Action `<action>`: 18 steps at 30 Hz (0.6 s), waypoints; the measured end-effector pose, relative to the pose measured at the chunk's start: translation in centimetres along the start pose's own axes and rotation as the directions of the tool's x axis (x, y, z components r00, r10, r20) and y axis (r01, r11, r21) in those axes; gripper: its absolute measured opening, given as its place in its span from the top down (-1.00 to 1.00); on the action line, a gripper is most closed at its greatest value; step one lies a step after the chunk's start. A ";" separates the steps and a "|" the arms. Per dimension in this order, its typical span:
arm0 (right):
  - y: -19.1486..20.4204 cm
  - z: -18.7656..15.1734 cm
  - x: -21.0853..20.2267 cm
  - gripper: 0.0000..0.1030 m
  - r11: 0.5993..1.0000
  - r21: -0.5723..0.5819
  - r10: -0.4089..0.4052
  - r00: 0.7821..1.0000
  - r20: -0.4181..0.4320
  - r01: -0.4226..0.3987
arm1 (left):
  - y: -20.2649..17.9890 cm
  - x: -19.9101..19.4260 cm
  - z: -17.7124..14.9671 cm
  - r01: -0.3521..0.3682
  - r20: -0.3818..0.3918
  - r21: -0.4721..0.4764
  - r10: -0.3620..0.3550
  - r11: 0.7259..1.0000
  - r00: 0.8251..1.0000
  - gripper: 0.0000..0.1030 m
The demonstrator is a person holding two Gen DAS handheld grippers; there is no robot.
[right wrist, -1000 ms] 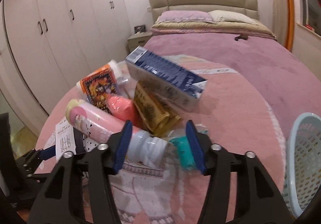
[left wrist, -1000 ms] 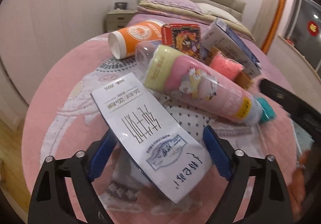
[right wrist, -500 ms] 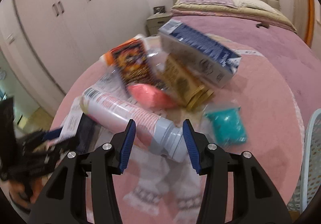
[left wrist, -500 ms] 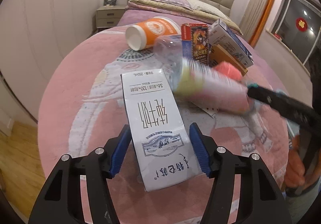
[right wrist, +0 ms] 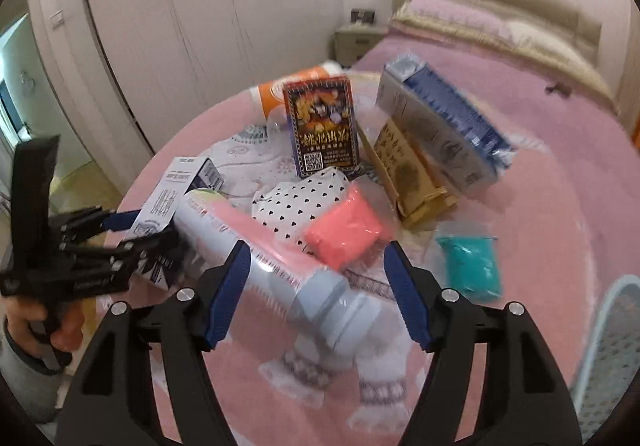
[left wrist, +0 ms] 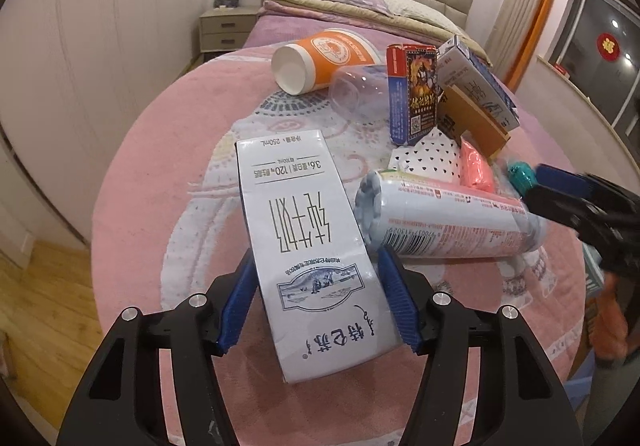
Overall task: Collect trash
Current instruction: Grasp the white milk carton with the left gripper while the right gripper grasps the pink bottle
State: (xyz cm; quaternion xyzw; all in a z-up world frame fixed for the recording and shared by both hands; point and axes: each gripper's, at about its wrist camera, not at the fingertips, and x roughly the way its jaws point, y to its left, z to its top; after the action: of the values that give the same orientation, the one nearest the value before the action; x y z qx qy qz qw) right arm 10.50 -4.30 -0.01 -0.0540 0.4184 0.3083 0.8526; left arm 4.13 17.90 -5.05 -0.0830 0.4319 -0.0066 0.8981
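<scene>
Covering the bed's foot, a pink round mat (left wrist: pixel 140 206) carries the trash pile. Pale mesh basket (right wrist: pixel 608 346) sits at the mat's right edge in the right wrist view. Left gripper (left wrist: pixel 316 298) is clenched on a white milk carton (left wrist: pixel 304 242), blue pads pressing both long sides. Right gripper (right wrist: pixel 316 294) is released: jaws have just been opening, and the pink plastic bottle (right wrist: pixel 280 262) lies between them with a clear gap on the right pad side. Bottle lies on the mat, base touching the carton. Behind them: blue-white carton (right wrist: pixel 444 126), brown box (right wrist: pixel 404 166), orange cup (left wrist: pixel 324 58), card box (left wrist: pixel 412 94), pink packet (right wrist: pixel 344 230), teal packet (right wrist: pixel 472 266).
</scene>
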 end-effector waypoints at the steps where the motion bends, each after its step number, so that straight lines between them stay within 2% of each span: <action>1: -0.6 0.2 0.8 -0.27 0.999 0.034 0.032 0.999 -0.034 -0.031 | 0.0 0.0 -0.1 0.000 0.000 0.001 0.000 1.000 1.000 -0.17; 3: -1.5 0.1 2.2 -0.28 0.986 0.103 0.142 0.986 -0.092 -0.132 | 0.1 0.1 0.0 0.004 -0.003 -0.003 -0.004 1.000 1.000 -0.17; 5: -1.3 -0.5 2.0 -0.27 0.981 0.103 0.175 0.979 -0.104 -0.164 | 0.2 0.1 0.1 0.011 -0.006 -0.009 -0.011 1.000 1.000 -0.17; 11: 1.8 -2.8 -0.5 -0.27 0.986 0.005 0.168 0.977 -0.128 -0.168 | 0.1 0.3 0.1 0.005 -0.003 -0.001 -0.005 1.000 1.000 -0.17; 15: 3.4 -2.9 0.2 -0.27 0.992 -0.043 0.115 0.986 -0.121 -0.121 | 0.0 0.3 -0.1 0.007 -0.004 -0.003 -0.007 1.000 1.000 -0.17; 18: 3.9 -2.6 1.7 -0.27 0.991 -0.053 0.114 0.985 -0.129 -0.122 | 0.3 0.4 -0.1 0.027 -0.010 -0.017 -0.027 0.999 1.000 -0.17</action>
State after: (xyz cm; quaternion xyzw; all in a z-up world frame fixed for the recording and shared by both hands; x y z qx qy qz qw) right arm 7.24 -1.26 -2.29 -0.0746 0.4643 0.3667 0.8027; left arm 4.28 18.15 -5.42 -0.0964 0.4355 -0.0156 0.8949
